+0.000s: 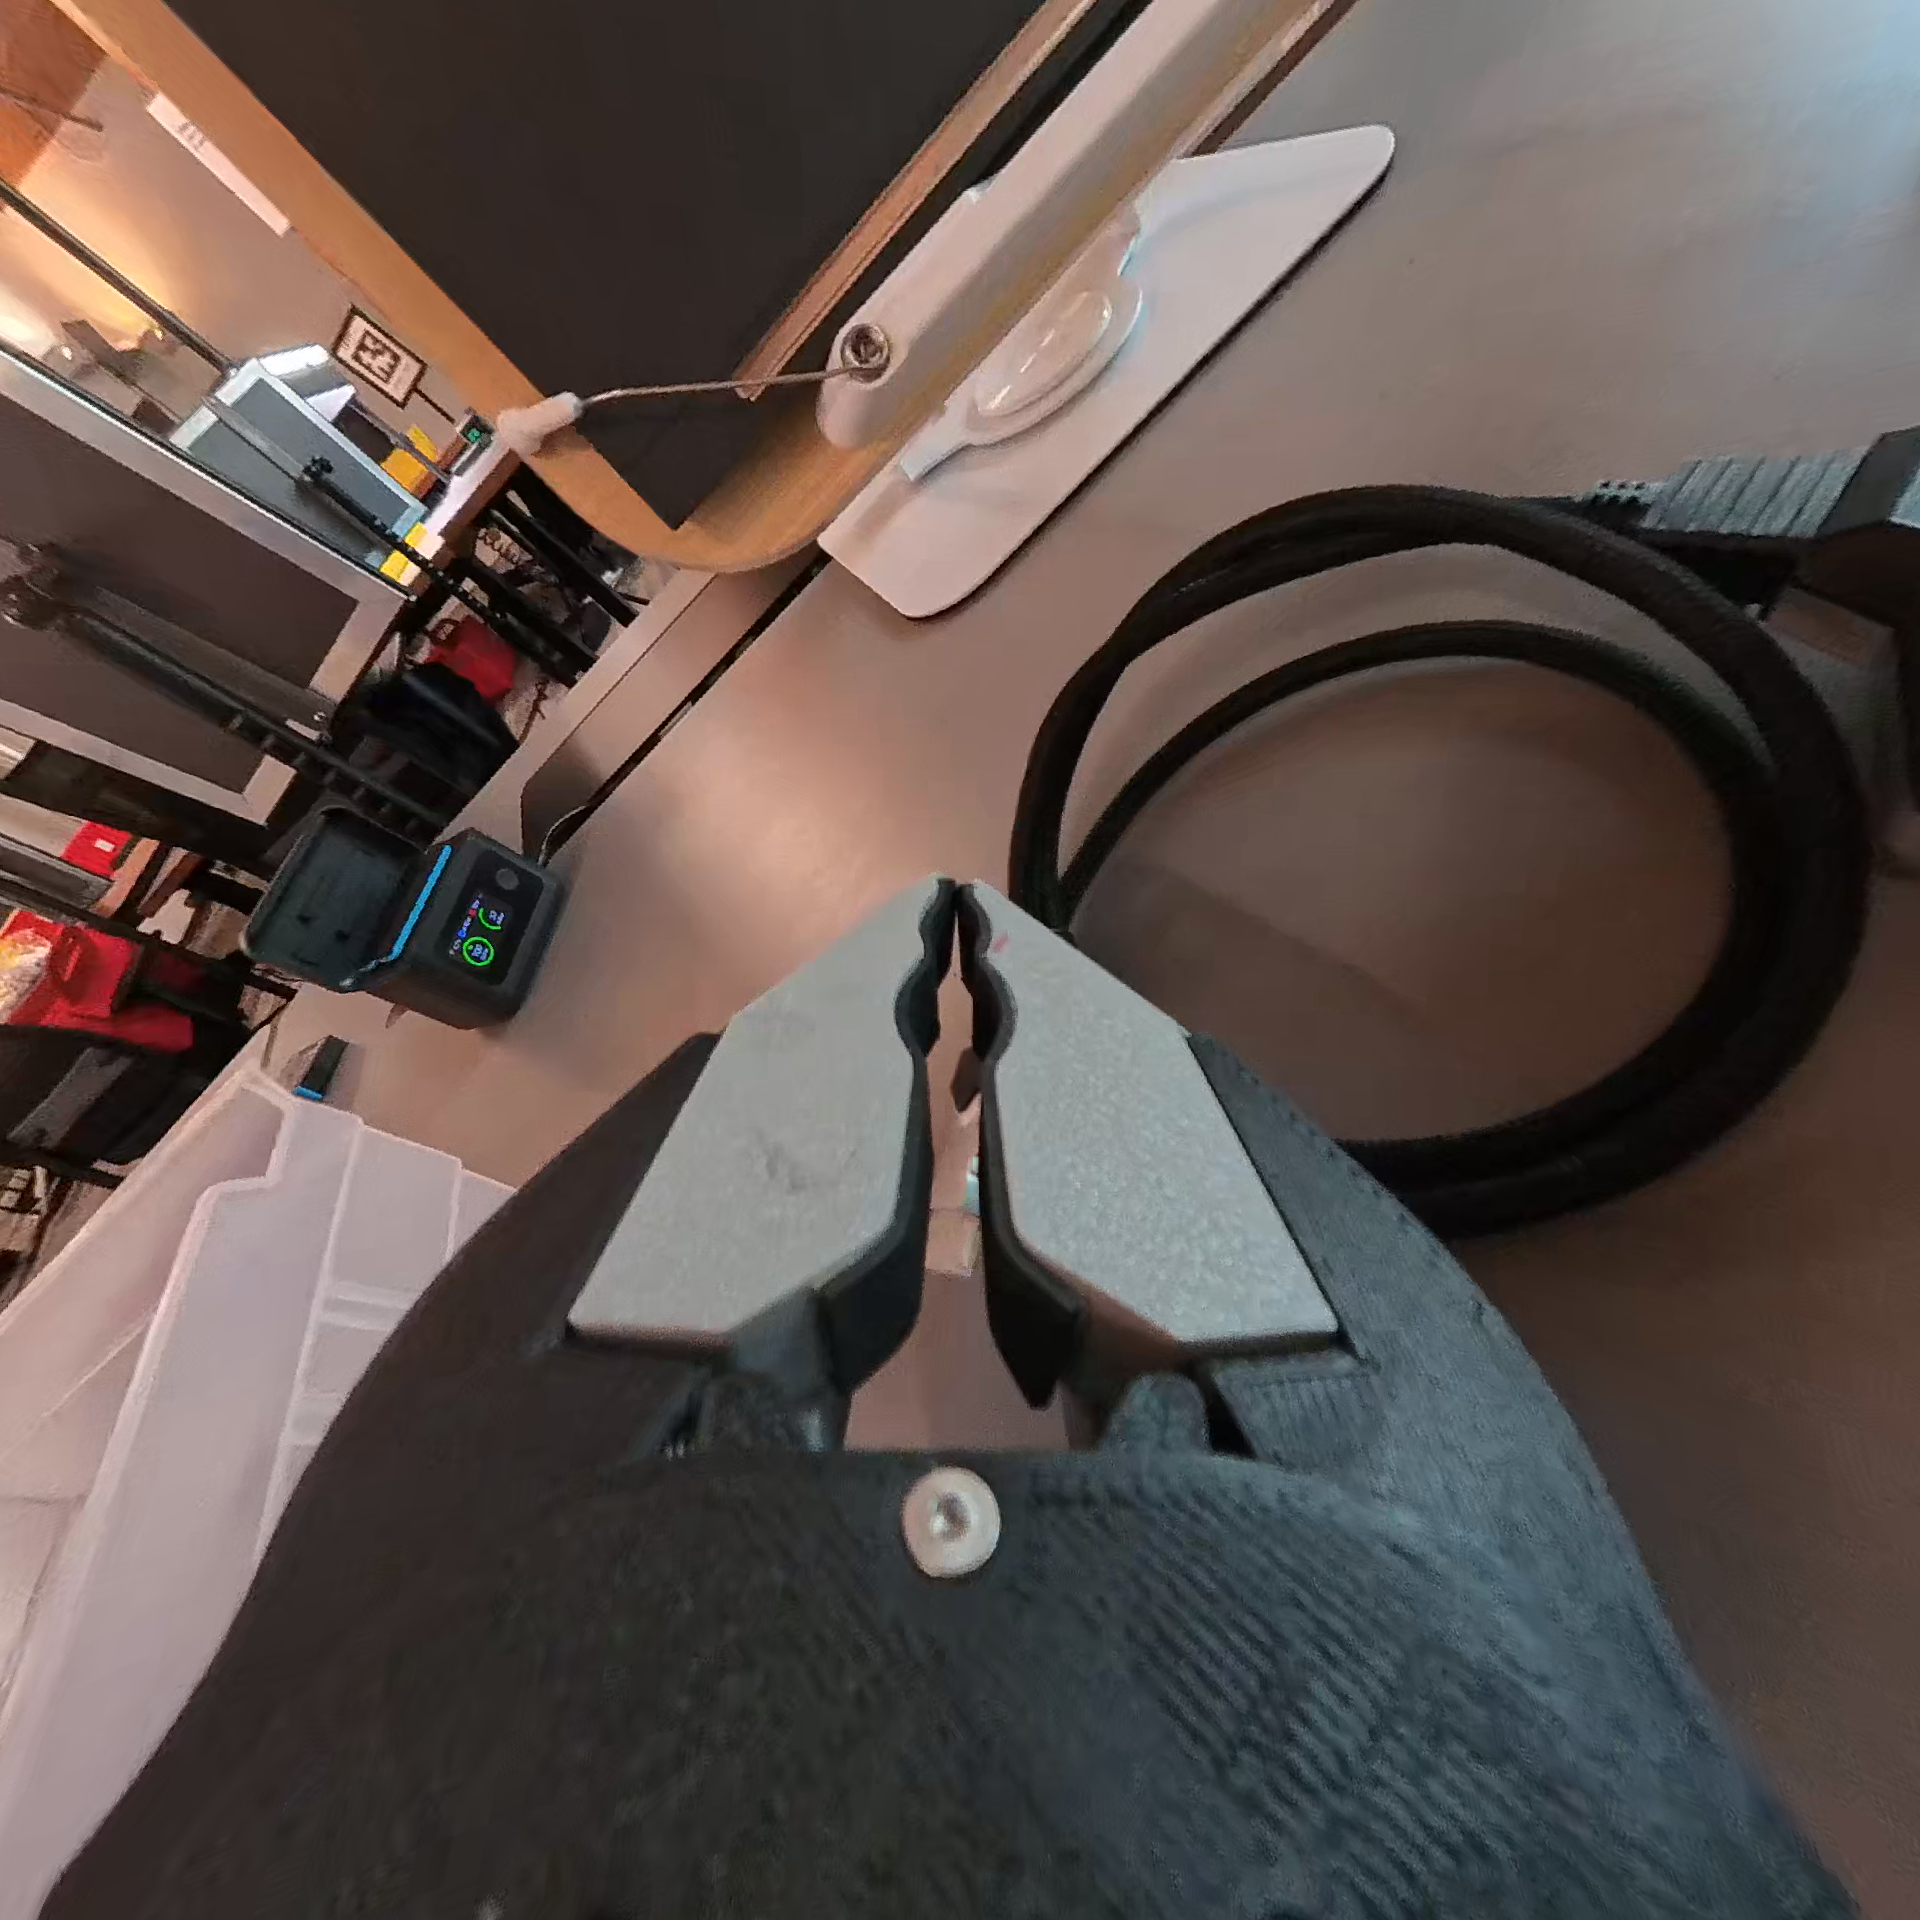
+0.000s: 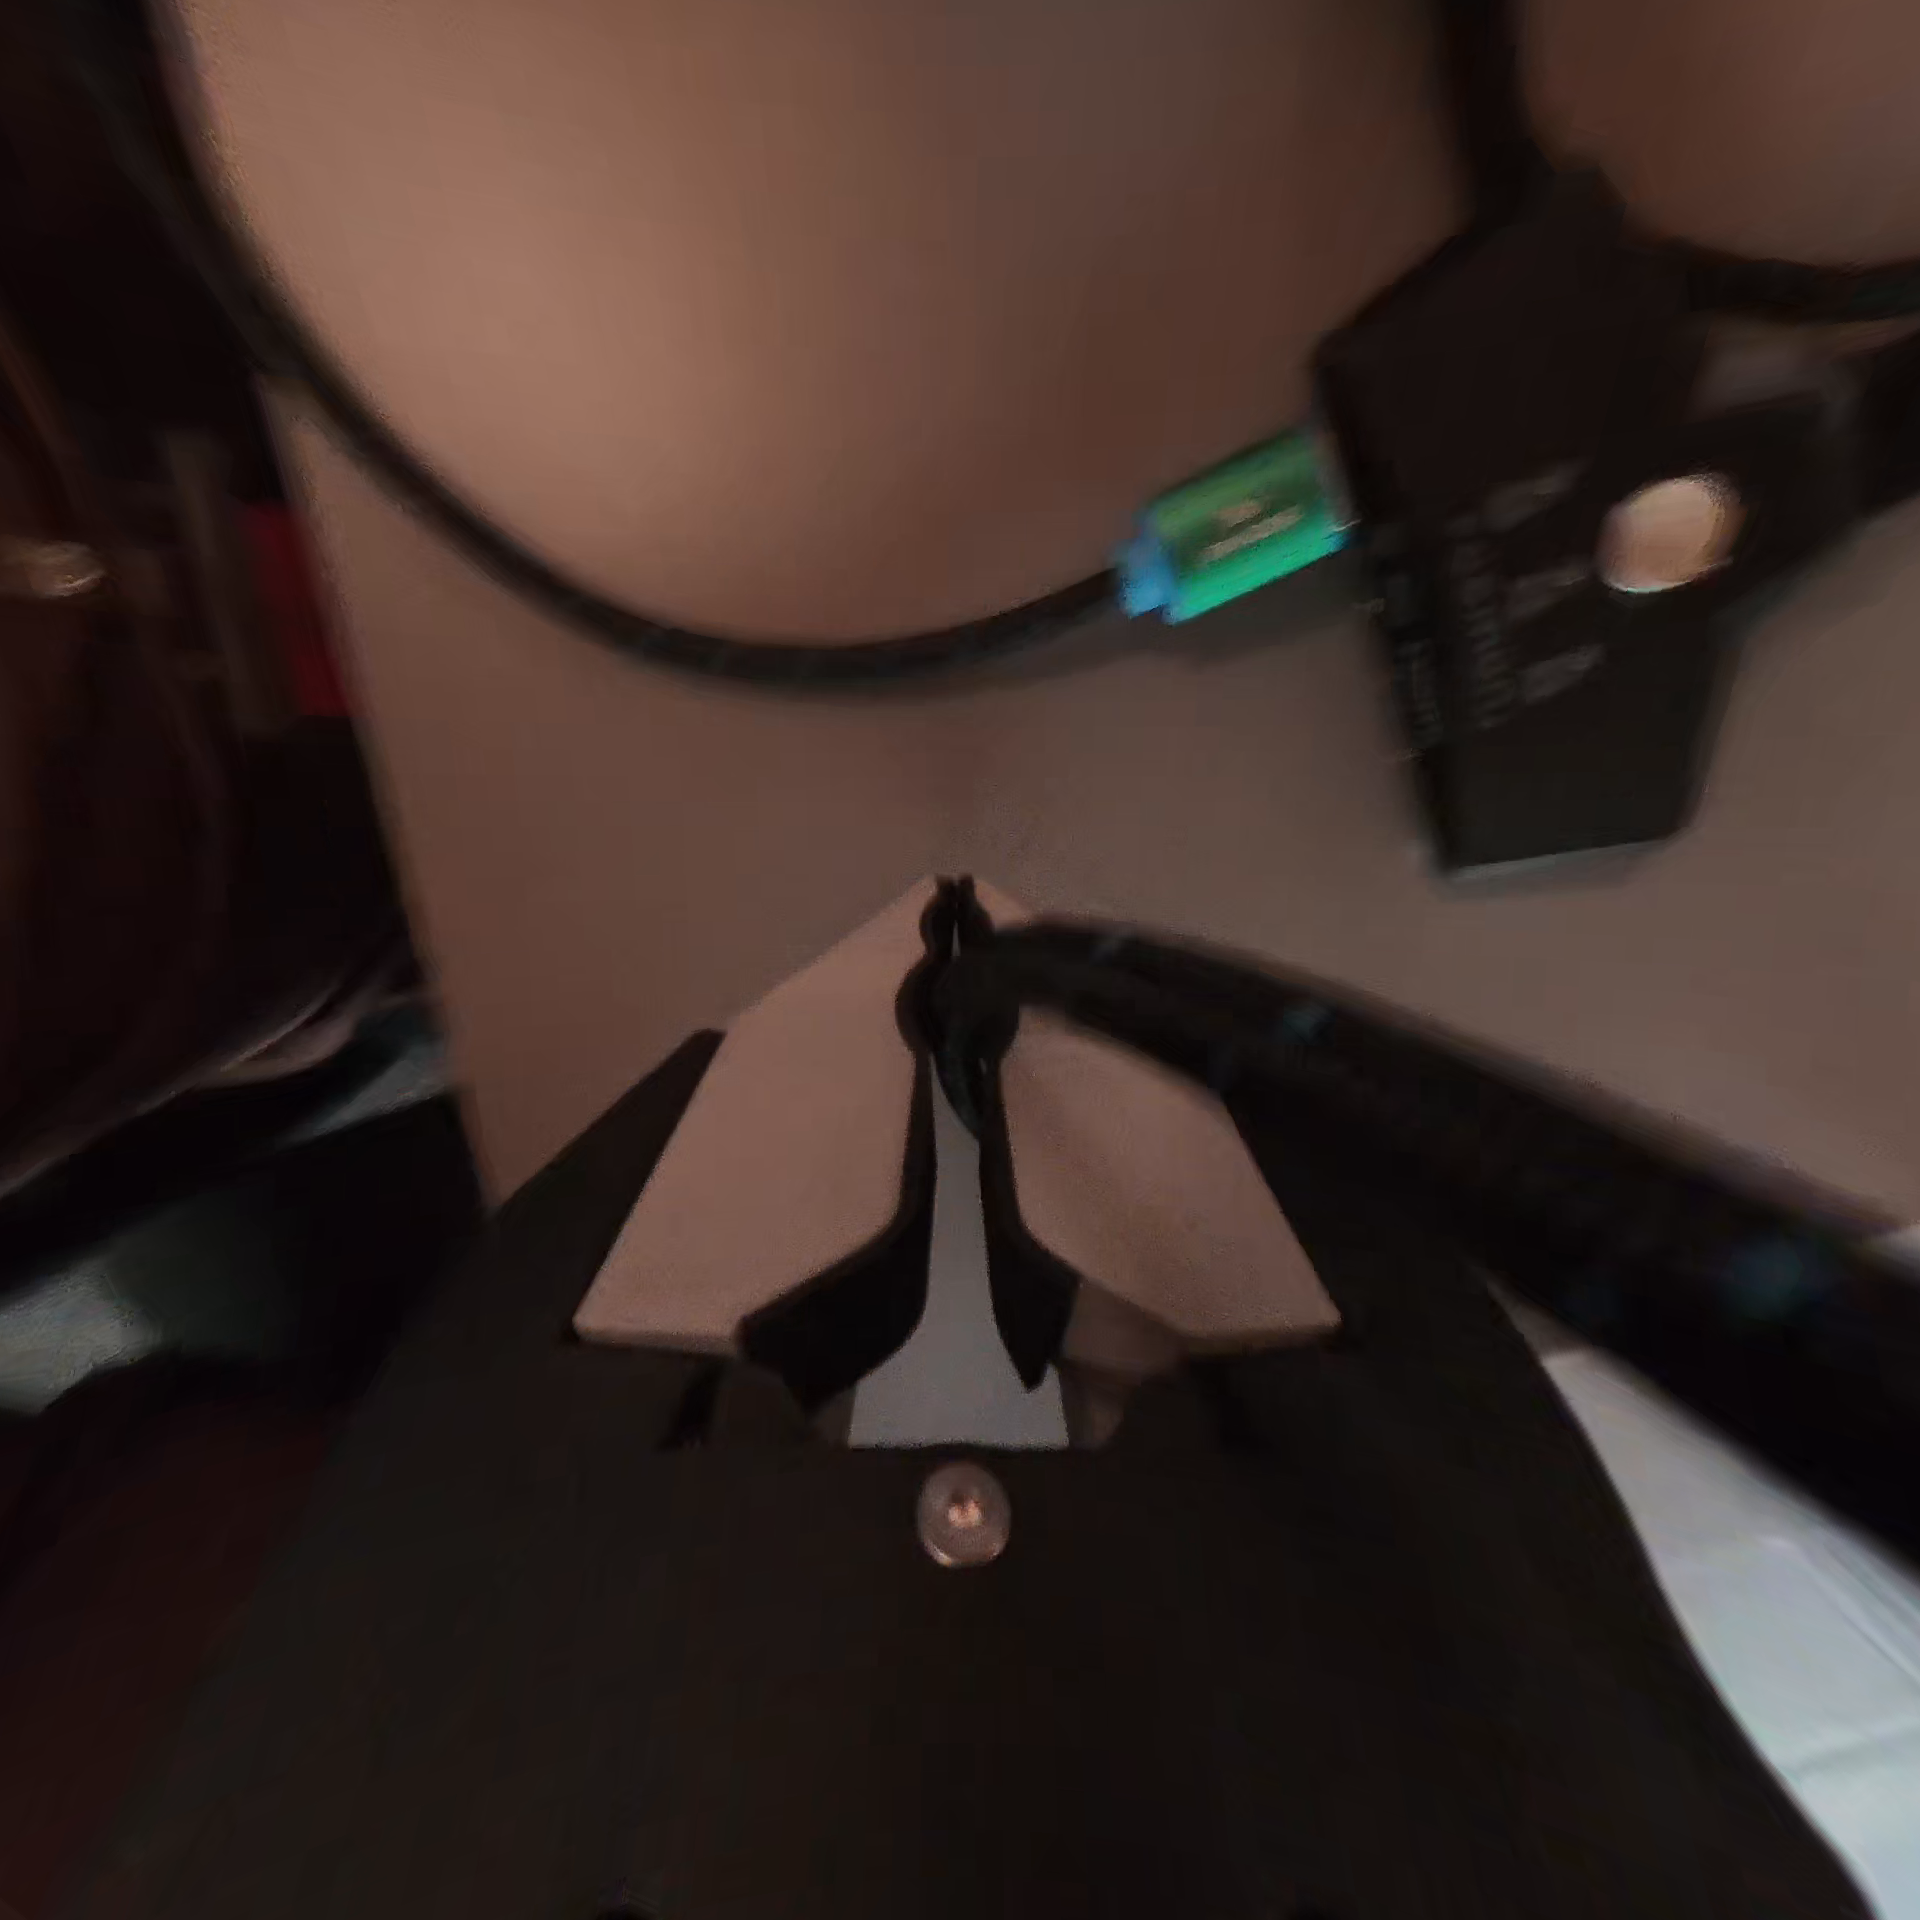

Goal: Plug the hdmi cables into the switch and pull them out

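Observation:
In the right wrist view, my right gripper (image 2: 954, 894) is shut on a thick black braided HDMI cable (image 2: 1351, 1101) that runs off to the lower right. Ahead and to the right lies the black HDMI switch (image 2: 1538, 582) with a green-and-blue plug (image 2: 1226, 530) seated in its side; that plug's thin black cable (image 2: 582, 582) curves away to the left. The view is blurred. In the left wrist view, my left gripper (image 1: 956, 899) is shut and empty above the brown table (image 1: 831, 790). A coiled black braided cable (image 1: 1455, 862) lies to its right, with a black ribbed object (image 1: 1766, 499) at the far right edge.
A white monitor stand base (image 1: 1122, 364) and its dark screen (image 1: 623, 156) stand at the table's back. A small black power unit with a lit display (image 1: 447, 925) sits at the left. A translucent white bin (image 1: 208, 1299) is at the lower left. Shelves stand beyond the table. The left gripper's tips are roughly 25 cm from the right gripper's. My right tips are roughly 10 cm from the black HDMI switch (image 2: 1538, 582).

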